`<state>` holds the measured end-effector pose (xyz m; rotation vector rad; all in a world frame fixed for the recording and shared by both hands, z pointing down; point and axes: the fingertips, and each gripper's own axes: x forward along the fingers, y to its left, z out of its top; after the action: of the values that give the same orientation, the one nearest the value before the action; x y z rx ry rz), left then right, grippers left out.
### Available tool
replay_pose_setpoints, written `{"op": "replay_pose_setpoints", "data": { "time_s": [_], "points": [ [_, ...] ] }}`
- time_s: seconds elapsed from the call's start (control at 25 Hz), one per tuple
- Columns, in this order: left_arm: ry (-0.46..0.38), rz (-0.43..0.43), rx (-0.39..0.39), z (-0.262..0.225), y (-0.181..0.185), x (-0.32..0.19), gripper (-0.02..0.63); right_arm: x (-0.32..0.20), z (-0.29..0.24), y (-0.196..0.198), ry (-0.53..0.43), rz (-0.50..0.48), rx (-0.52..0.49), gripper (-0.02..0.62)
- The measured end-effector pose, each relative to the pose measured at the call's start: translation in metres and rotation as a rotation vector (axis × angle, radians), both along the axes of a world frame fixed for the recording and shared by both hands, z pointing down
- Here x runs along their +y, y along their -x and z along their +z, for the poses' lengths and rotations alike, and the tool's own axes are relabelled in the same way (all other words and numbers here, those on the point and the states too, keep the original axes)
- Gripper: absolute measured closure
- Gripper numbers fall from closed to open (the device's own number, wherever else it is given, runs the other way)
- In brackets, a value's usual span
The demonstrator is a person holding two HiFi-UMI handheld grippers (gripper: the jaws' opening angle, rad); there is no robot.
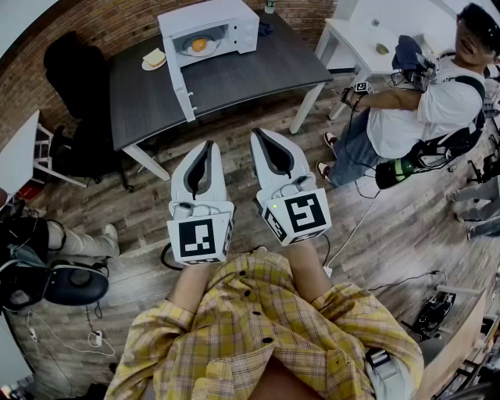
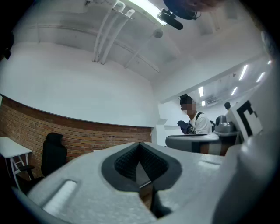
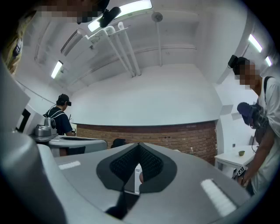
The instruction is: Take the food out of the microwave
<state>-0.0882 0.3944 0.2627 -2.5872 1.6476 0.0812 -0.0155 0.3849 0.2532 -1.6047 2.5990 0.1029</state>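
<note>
Your left tool (image 1: pixel 206 146) and right tool (image 1: pixel 258 133): clenched, empty, far from microwave (image 1: pixel 234 17). Open one, enter level, grip plate (image 1: pixel 186 51) rim.

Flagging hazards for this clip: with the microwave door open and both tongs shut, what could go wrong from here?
The orange food sits loose on a plate inside the microwave; tilting the plate on the way out could roll it off. The open door stands out on the left, where the left tongs could knock it.
</note>
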Motion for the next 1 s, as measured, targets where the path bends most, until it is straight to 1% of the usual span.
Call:
{"op": "replay_pose_setpoints", "data": {
  "time_s": [0.12,0.28,0.36,0.48,0.56,0.64,0.8,1.0],
  "points": [
    [-0.011,-0.01,0.009,-0.001,-0.014,0.001,0.606,0.0,0.003,-0.012,-0.006,-0.004,0.013,0.595],
    [-0.017,-0.032,0.01,0.001,-0.035,0.01,0.606,0.008,0.01,-0.032,0.021,-0.04,-0.045,0.595],
    [-0.019,-0.041,0.002,0.003,-0.046,0.013,0.606,0.009,0.011,-0.044,0.026,-0.051,-0.055,0.595],
    [0.004,-0.049,-0.012,0.012,-0.057,0.01,0.606,0.001,0.017,-0.058,0.042,-0.036,-0.05,0.595],
    [0.026,-0.06,-0.016,0.018,-0.057,0.004,0.606,-0.006,0.021,-0.059,0.054,-0.041,-0.054,0.595],
    [0.031,-0.064,-0.022,0.02,-0.057,-0.001,0.606,-0.008,0.021,-0.058,0.056,-0.045,-0.07,0.595],
    [0.032,-0.065,-0.009,0.025,-0.059,-0.025,0.606,-0.031,0.028,-0.062,0.069,-0.029,-0.068,0.595],
    [0.017,-0.063,0.015,0.021,-0.064,-0.087,0.606,-0.089,0.026,-0.064,0.068,-0.023,-0.043,0.595]
  ]
}}
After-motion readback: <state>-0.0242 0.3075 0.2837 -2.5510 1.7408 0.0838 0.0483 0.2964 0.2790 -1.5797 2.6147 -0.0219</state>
